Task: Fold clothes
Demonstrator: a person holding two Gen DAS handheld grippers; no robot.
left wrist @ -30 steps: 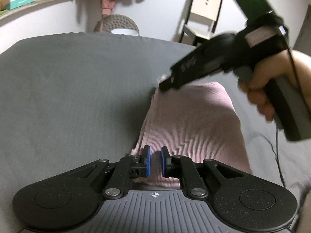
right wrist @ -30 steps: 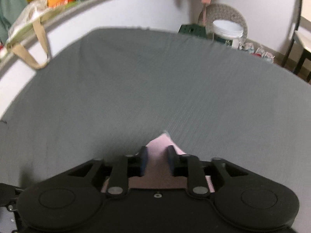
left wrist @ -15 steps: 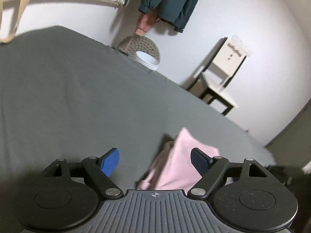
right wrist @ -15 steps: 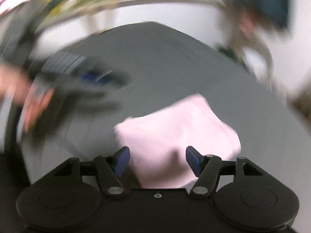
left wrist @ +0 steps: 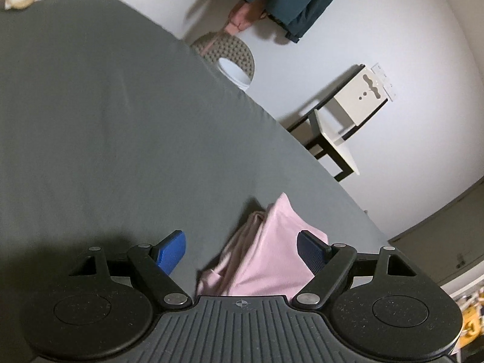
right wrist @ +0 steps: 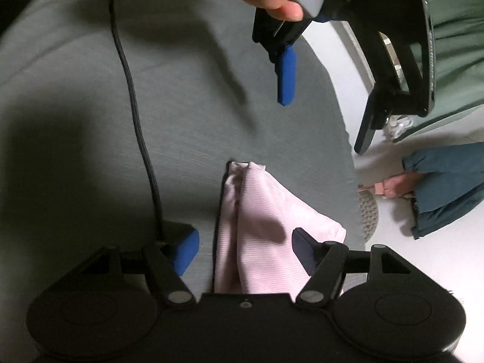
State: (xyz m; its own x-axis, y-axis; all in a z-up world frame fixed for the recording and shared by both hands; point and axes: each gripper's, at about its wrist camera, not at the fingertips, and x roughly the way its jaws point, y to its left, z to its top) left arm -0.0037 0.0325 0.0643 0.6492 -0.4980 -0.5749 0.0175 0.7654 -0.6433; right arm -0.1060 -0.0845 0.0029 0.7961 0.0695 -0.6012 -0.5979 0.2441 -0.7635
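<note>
Hovering, both fingers spread: left gripper [left wrist: 242, 249], right gripper [right wrist: 243, 251] over folded pink garment [right wrist: 266, 227] (fold looks complete); next, probably tidy edges.

Grey bed sheet [left wrist: 121, 121], folded pink garment [left wrist: 272, 260] on it
</note>
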